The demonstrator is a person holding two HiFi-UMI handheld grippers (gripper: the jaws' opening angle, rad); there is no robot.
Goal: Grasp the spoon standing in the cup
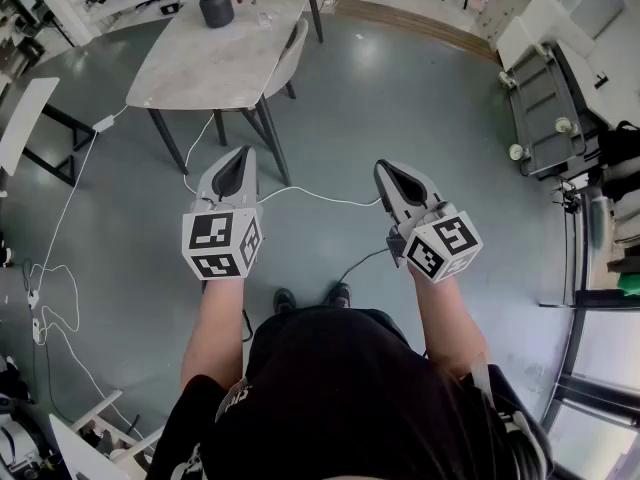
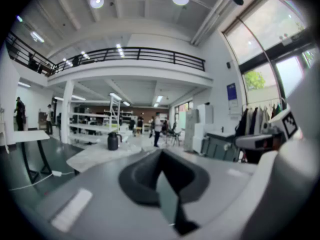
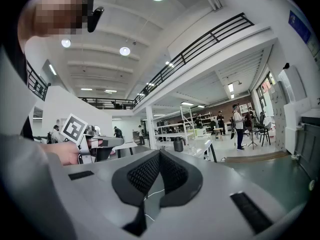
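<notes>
Near: person (image 1: 340, 398) in black top, shoes (image 1: 285, 299) on grey floor (image 1: 420, 108)
Left gripper (image 1: 241, 158): held about level over the floor, jaws clenched, nothing between them
Right gripper (image 1: 387, 171): to its right, well apart, level, jaws likewise pressed together and empty
White cable (image 1: 320, 196): lay across the floor beyond both grippers
Far left: pale table (image 1: 215, 68), chair (image 1: 292, 48) tucked at its right edge, dark jug (image 1: 216, 5) at its far end
Spoon and cup: too small to make out; small clear items stood just right of the jug
</notes>
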